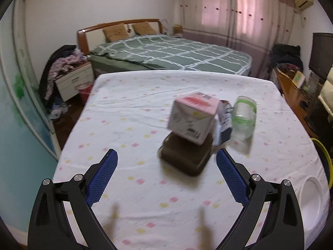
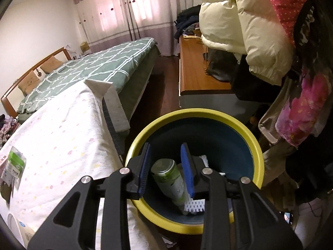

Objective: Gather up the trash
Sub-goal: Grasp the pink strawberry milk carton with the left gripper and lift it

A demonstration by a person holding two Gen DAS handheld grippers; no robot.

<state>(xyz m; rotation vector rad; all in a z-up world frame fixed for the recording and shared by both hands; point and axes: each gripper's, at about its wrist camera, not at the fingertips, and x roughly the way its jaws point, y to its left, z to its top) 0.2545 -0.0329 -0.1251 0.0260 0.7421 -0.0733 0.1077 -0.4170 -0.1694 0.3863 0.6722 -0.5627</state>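
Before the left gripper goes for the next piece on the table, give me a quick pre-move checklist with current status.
1. left gripper open and empty: ok.
2. pink carton on the brown box, ahead of the jaws: ok.
3. clear bottle apart from carton: cannot tell, blurred.
4. green bottle inside the yellow bin: ok.
5. right gripper let go of green bottle: cannot tell.

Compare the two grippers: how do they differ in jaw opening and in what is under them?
The left gripper has its jaws spread wide, while the right gripper has them close together. The left gripper hovers over the white cloth facing a pink carton, with nothing between its jaws; the right gripper hangs over the yellow-rimmed bin, a green bottle between its jaws. Both have blue pads.
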